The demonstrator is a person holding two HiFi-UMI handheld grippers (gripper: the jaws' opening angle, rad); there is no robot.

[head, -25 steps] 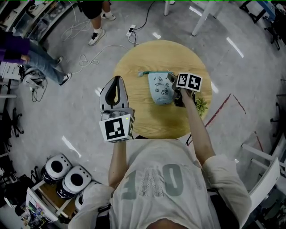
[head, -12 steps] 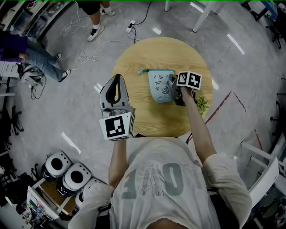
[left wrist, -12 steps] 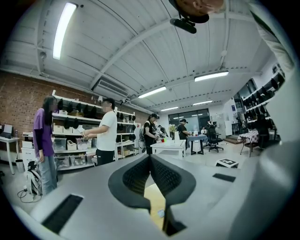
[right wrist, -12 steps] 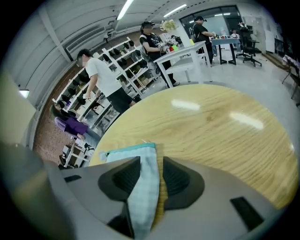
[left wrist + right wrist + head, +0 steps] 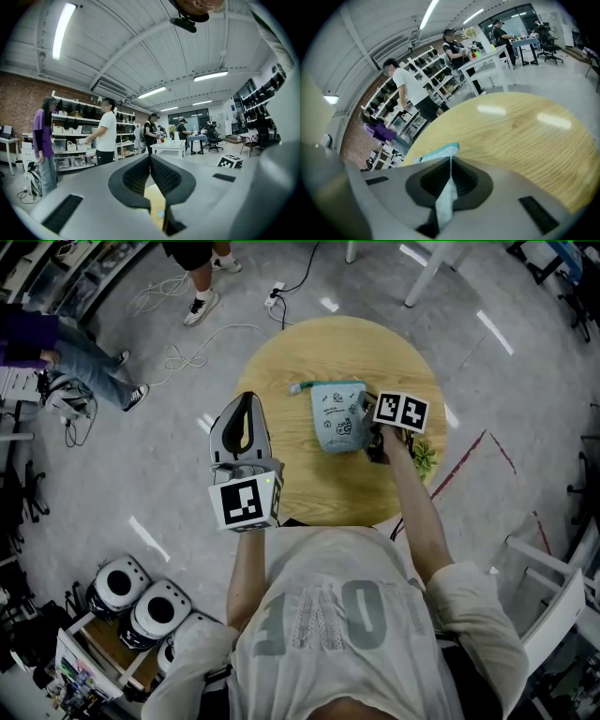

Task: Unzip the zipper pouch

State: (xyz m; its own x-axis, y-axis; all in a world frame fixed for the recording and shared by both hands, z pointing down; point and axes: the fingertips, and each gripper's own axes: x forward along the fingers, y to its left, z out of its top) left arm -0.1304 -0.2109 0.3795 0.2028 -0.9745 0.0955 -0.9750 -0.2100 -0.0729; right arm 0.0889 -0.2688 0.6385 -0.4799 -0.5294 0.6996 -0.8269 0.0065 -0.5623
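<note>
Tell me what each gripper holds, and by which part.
The right gripper has just closed its jaws on the pale blue pouch, pinching a fabric fold at its right edge in the head view. The left gripper is shut and empty.

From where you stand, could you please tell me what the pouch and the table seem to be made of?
The pouch: probably soft cloth, pale blue-green, matt, with small dark prints; it sags and creases.
The table: wood or wood-look laminate, light, smooth, slightly glossy; grain lines and lamp reflections show.
</note>
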